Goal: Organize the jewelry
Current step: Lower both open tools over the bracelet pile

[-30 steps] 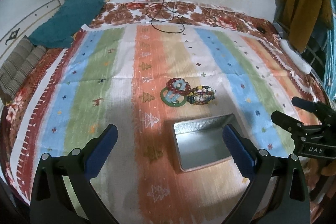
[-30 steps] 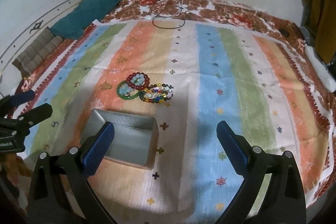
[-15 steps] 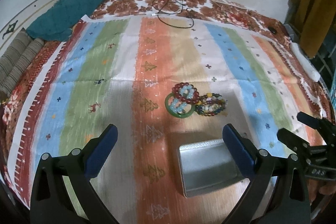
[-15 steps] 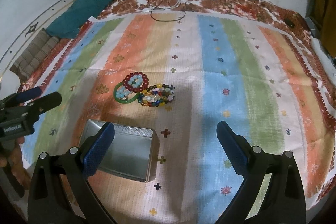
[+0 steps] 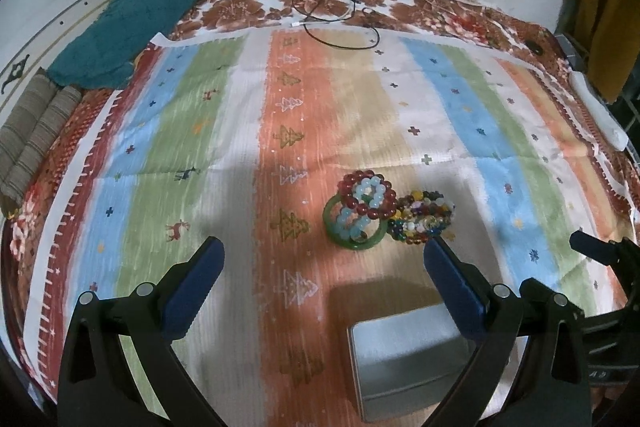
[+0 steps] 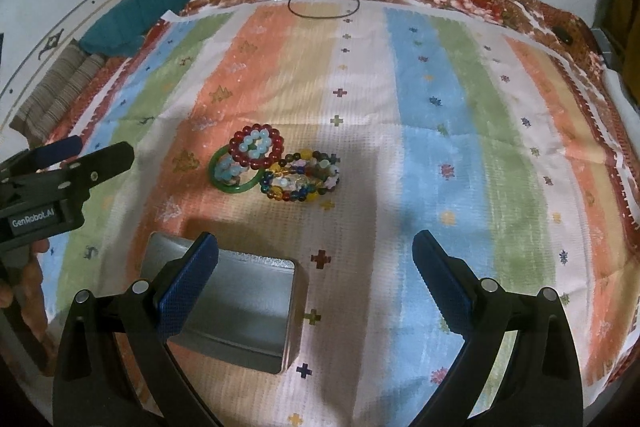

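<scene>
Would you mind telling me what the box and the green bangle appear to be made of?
The box looks like thin tin-plated metal: dull silvery walls with a soft sheen and a rolled rim. The green bangle seems to be jade or glass, since it is smooth, glossy and slightly translucent; the pictures cannot settle which.

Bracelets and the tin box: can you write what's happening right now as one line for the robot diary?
left gripper: open, empty | right gripper: open, empty | bracelets: piled on striped cloth | tin box: empty, near the pile

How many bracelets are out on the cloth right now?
4 that I can make out: a green bangle, a pale blue bead bracelet lying in it, a dark red bead bracelet overlapping both, and a multicoloured beaded pile beside them, possibly several strands.
</scene>
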### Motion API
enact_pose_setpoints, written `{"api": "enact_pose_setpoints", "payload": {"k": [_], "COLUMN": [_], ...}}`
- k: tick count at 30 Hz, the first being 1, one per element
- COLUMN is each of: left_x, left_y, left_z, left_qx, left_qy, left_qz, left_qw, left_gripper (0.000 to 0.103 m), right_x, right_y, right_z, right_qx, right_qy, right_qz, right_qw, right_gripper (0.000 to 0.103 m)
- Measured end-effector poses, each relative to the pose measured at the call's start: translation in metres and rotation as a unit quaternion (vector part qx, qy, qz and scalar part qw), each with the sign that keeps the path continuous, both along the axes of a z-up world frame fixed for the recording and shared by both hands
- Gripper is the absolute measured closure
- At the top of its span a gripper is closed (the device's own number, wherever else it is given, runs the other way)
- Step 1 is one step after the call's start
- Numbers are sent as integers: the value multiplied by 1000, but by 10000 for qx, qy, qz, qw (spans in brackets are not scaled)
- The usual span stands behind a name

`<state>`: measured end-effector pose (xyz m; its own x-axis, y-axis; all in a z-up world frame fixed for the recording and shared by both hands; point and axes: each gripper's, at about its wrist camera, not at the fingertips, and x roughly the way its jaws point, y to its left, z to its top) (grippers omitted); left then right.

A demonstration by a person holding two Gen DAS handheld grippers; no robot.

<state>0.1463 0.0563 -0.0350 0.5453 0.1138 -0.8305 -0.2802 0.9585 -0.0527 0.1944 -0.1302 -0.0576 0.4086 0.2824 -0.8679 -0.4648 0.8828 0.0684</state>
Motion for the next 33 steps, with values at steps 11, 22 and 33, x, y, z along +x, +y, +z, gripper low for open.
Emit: {"api": "enact_pose_setpoints", "payload": {"k": [11,22,33], "left_x": [28,60,86], "left_y": [6,25,24], "left_z": [-14,-51,-77], "left_qx": [46,-401,-545], "left_qy": [218,551,784], "left_qz": [3,100,-102], "left_qw": [9998,9976,9954], "left_gripper": [6,11,23], "right_x": [16,37,56], "right_y": [11,25,37], "right_z": [-15,-37,-57], "right_qx": [-200,-325,-267], "right_qy": [156,451,780], "right_qz": [-73,-141,-250], "right_qw": [9997,9984,9963], "right_gripper": [5,12,17]}}
